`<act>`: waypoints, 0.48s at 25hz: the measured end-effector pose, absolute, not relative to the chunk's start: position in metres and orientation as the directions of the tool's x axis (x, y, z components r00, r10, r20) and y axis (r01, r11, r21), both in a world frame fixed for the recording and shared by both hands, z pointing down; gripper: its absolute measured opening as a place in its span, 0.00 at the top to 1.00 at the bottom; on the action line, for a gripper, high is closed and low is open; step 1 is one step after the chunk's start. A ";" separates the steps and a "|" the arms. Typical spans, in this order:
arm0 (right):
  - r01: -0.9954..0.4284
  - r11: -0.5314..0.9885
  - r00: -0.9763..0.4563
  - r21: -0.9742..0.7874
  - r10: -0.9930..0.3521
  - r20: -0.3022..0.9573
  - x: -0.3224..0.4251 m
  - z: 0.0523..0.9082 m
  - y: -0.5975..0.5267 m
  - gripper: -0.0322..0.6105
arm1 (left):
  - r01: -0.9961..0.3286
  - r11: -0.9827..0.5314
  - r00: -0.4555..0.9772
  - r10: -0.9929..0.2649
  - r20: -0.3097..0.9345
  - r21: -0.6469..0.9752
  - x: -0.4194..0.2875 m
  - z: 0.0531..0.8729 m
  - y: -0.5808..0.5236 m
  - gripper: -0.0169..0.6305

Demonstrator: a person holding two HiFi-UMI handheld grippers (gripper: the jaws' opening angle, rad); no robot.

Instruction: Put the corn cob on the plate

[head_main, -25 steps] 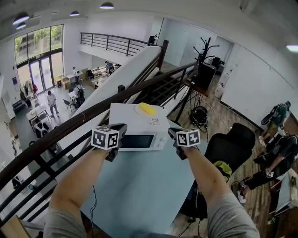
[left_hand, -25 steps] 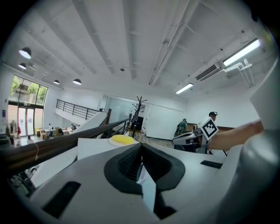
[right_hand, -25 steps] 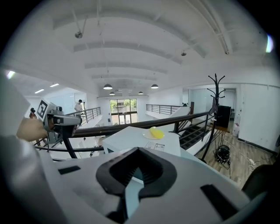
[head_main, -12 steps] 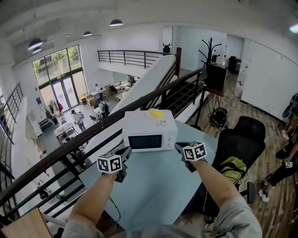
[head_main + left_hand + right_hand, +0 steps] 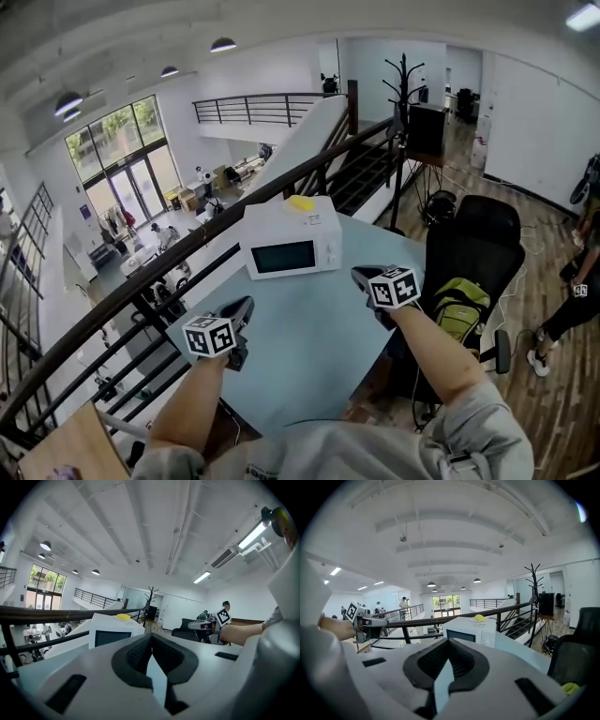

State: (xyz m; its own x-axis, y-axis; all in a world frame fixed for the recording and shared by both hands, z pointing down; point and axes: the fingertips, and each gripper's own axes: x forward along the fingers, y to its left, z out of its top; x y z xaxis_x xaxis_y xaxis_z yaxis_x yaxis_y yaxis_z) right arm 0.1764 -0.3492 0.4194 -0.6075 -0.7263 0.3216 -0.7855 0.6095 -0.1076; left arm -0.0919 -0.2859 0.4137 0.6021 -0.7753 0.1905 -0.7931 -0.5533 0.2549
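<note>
A yellow corn cob (image 5: 301,202) lies on a small white plate (image 5: 292,207) on top of a white microwave (image 5: 286,249), which stands at the far end of a light blue table (image 5: 305,333). My left gripper (image 5: 246,307) hangs over the table's near left part, well short of the microwave, shut and empty. My right gripper (image 5: 362,275) is over the table's right edge, also shut and empty. The left gripper view shows the corn cob (image 5: 123,617) beyond the shut left gripper (image 5: 151,639). The right gripper view shows the corn cob (image 5: 479,618) beyond the shut right gripper (image 5: 449,645).
A dark railing (image 5: 141,281) runs along the table's left side above a drop to the floor below. A black office chair (image 5: 478,246) with a yellow-green bag (image 5: 458,307) stands right of the table. A coat stand (image 5: 403,75) is behind it.
Both grippers have drawn back from the microwave toward me and moved apart. The microwave now stands farther off in the head view. Both stay shut.
</note>
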 end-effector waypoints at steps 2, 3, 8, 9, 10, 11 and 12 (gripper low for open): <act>-0.781 0.614 -0.615 -0.112 -0.725 0.309 0.184 0.415 -0.329 0.92 | -0.791 -0.548 0.601 -0.778 0.181 0.272 -0.086 0.414 -0.260 0.95; -0.778 0.618 -0.619 -0.114 -0.723 0.306 0.186 0.415 -0.320 0.92 | -0.791 -0.546 0.601 -0.779 0.179 0.276 -0.083 0.414 -0.248 0.95; -0.750 0.645 -0.656 -0.147 -0.694 0.298 0.185 0.426 -0.276 0.92 | -0.807 -0.521 0.576 -0.798 0.177 0.279 -0.085 0.414 -0.187 0.95; -0.740 0.653 -0.668 -0.162 -0.683 0.295 0.182 0.430 -0.267 0.92 | -0.813 -0.510 0.567 -0.805 0.177 0.282 -0.088 0.416 -0.175 0.95; -0.730 0.661 -0.680 -0.175 -0.673 0.293 0.179 0.433 -0.258 0.92 | -0.818 -0.500 0.557 -0.811 0.180 0.284 -0.090 0.418 -0.164 0.95; -0.721 0.668 -0.689 -0.185 -0.663 0.291 0.176 0.436 -0.250 0.92 | -0.823 -0.492 0.550 -0.815 0.183 0.284 -0.092 0.420 -0.154 0.95; -0.714 0.673 -0.697 -0.193 -0.656 0.289 0.174 0.438 -0.241 0.92 | -0.826 -0.486 0.546 -0.817 0.187 0.287 -0.093 0.422 -0.146 0.95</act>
State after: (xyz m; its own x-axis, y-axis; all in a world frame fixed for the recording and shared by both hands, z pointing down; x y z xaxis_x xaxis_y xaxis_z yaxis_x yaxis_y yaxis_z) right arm 0.1737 -0.2411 0.4376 -0.6971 -0.6562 0.2887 -0.7138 0.6731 -0.1934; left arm -0.0934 -0.1458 0.4222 0.5456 -0.8170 0.1866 -0.8257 -0.4859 0.2866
